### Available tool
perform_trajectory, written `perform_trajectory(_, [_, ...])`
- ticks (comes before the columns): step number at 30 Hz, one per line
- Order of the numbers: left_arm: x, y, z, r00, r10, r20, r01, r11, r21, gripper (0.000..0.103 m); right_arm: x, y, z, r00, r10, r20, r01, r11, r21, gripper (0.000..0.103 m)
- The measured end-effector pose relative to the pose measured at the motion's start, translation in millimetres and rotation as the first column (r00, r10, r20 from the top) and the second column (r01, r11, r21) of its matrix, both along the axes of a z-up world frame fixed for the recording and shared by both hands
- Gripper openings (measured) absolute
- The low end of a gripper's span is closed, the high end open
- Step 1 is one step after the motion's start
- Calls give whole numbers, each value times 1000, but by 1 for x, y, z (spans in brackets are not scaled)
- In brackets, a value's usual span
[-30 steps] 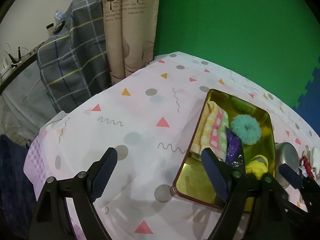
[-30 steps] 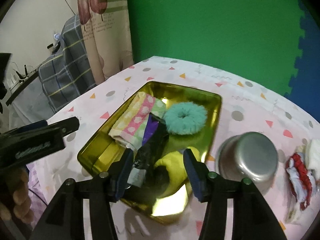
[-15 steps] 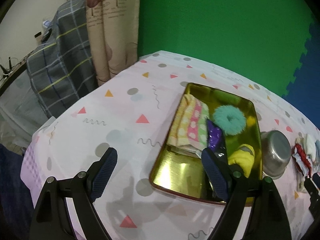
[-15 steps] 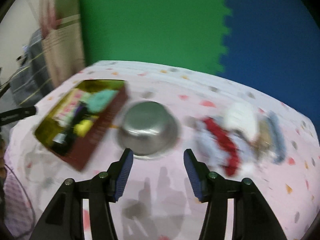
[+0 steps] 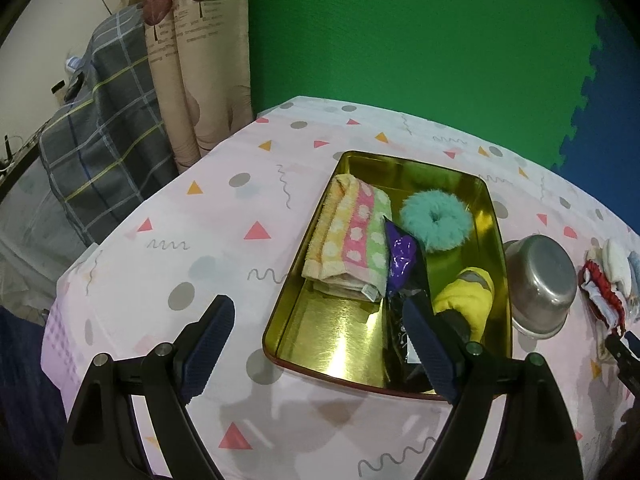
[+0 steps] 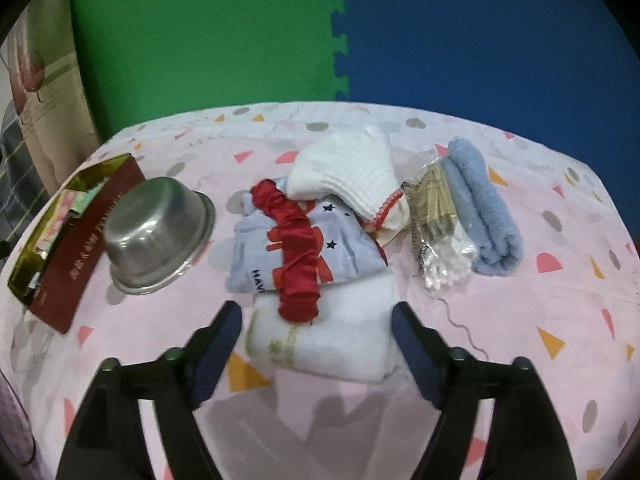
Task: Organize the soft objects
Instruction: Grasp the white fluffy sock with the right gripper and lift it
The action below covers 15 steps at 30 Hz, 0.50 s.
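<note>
Swinging away from the gold tray (image 6: pixel 56 256), the right gripper (image 6: pixel 316 344) now hangs over the pile of soft things beside the metal bowl (image 6: pixel 156 236). Its fingers (image 6: pixel 218 344) are opening wide and hold nothing. A white towel (image 6: pixel 320 340) lies below them, with a red scrunchie (image 6: pixel 298 256) on top. The left gripper (image 5: pixel 320 344) has its fingers spread too, empty, near the tray.

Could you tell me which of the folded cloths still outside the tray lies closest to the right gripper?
The white towel at the bottom of the pile, directly before the right gripper; the blue towel lies farther away, beyond the cotton swabs.
</note>
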<state>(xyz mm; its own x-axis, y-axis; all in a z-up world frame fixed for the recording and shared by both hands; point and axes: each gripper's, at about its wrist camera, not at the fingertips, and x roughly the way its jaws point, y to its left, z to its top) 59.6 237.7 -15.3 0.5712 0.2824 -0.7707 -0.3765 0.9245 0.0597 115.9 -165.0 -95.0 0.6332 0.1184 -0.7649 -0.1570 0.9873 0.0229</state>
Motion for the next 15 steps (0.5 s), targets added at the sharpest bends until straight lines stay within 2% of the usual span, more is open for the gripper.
perform_trajectory(4, [1,-3,-2,1000,-6,-6,7,1000,21,84,13,3,-17,1000,0,-16,-1,999,-40,83])
perform_trajectory(11, [3,-15,-7,999,-35,-17,36,998,48,84,9,5,-21,1000,2,-14,-3,998,-59,81])
perform_trajectory(13, [2,-20,-7,999,-45,-18,46,997,57,84,5,6,-21,1000,3,-10,-3,998,-69,76])
perform_trajectory(15, [3,-24,-7,998,-57,-18,58,996,64,84,-1,5,-20,1000,7,-4,-7,998,-64,59])
